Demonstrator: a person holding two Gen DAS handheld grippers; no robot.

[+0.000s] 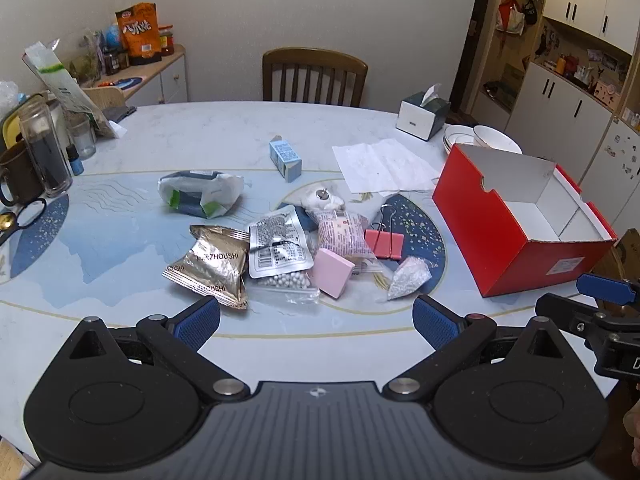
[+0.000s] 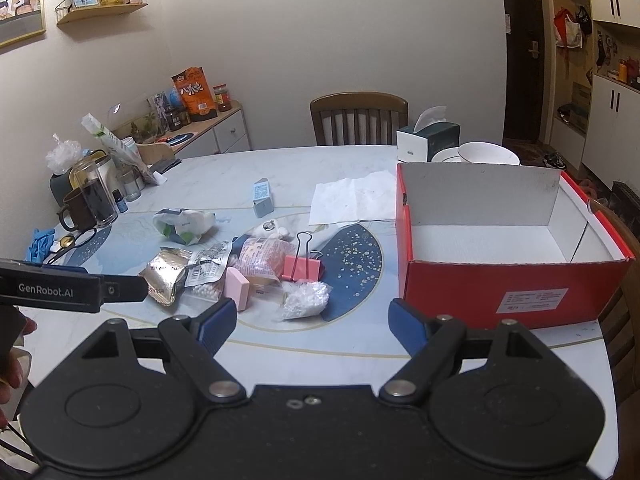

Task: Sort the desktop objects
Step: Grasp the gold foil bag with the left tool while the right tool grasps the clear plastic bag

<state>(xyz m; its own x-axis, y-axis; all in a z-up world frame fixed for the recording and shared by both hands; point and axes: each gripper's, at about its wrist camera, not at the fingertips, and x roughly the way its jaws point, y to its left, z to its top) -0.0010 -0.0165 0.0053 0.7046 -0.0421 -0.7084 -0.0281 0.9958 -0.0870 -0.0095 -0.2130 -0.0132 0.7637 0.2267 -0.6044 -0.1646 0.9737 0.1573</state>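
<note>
Your left gripper (image 1: 316,320) stands wide with nothing between its blue pads, and your right gripper (image 2: 310,322) is spread just as wide and equally empty; both hang over the near edge of the table (image 1: 280,140), tipped down toward the clutter. Take the red box (image 2: 480,280) as your landmark: it sits open and empty at the right side of the table, and everything to be sorted lies in a loose heap to its left. Nearest the box is the pink binder clip (image 2: 303,266), with a small bag of white beads (image 2: 306,300) just in front of it. Further from the box come the pink sticky-note block (image 1: 332,274), the silver foil packet (image 1: 278,242) and the gold snack packet (image 1: 214,266). Behind the heap, well away from the box, a small blue carton (image 1: 285,158) stands alone, and a sheet of white paper (image 1: 380,164) lies just beside the box's far left corner.
</note>
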